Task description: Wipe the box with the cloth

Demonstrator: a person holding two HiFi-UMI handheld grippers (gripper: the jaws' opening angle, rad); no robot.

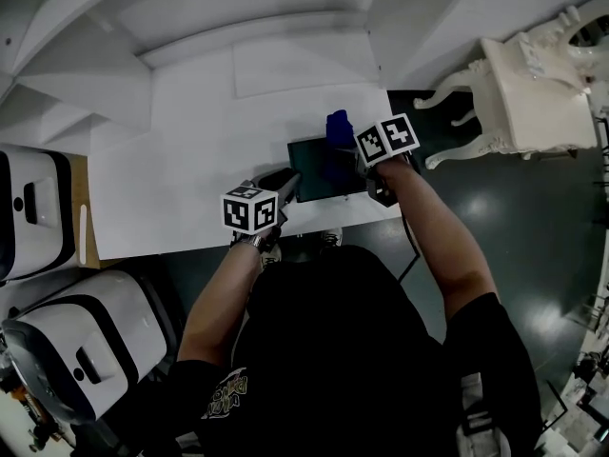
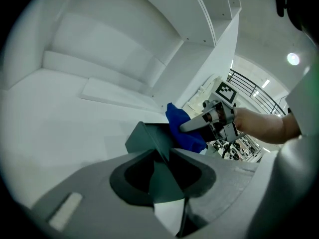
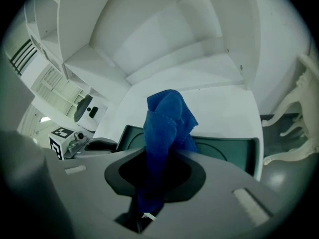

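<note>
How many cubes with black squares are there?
2. One cube sits on the left gripper, which holds the box; the other sits on the right gripper, which holds the cloth. None seems hidden.

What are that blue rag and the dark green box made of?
The cloth: soft fabric, likely microfibre; it bunches in limp folds with a fuzzy surface. The box: thin, stiff sheet, matte dark green, with flat walls and sharp edges; card or plastic, hard to tell.

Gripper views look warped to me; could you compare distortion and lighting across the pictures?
Left gripper view: fisheye bending, black corners, lamp glare top right. Right gripper view: same bending, blue cloth sharp. Head view: straighter, dim, glossy floor reflecting light.
</note>
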